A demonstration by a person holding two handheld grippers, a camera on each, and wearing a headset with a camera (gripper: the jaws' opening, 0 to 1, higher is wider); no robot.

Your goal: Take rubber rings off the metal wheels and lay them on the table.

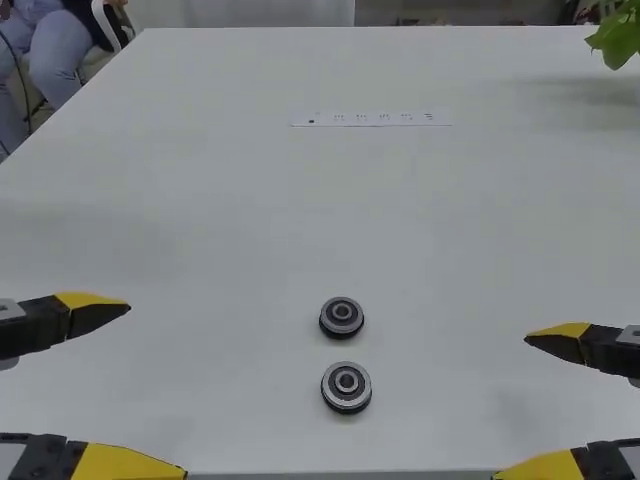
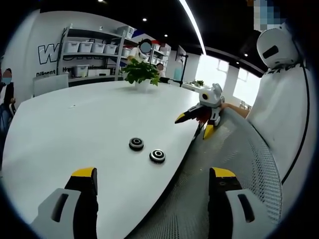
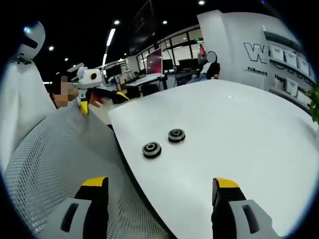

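Head view: near wheel (image 1: 346,387) and far wheel (image 1: 341,318) lie flat on the white table (image 1: 300,200) close to your edge, one behind the other, near each other but not touching. Dark rubber rings (image 1: 324,390) sit on both rims. Your left gripper (image 1: 155,388) is out at the left and your right gripper (image 1: 511,405) at the right, both well apart from the wheels, jaws spread wide, nothing between them. A label strip (image 1: 370,119) lies further up the table, and a plant (image 1: 615,35) is at the far right corner. Left gripper view: own jaws wide, nothing held. Far wheel (image 2: 136,144) and near wheel (image 2: 157,156) sit ahead on the table, the near one just inside the edge. Right gripper (image 2: 192,127) is beyond them by the table edge, jaws parted. Right gripper view: own jaws wide, nothing held. Near wheel (image 3: 151,149) and far wheel (image 3: 176,135) are ahead, and the left gripper (image 3: 105,103) is by the table edge past them, jaws apart.
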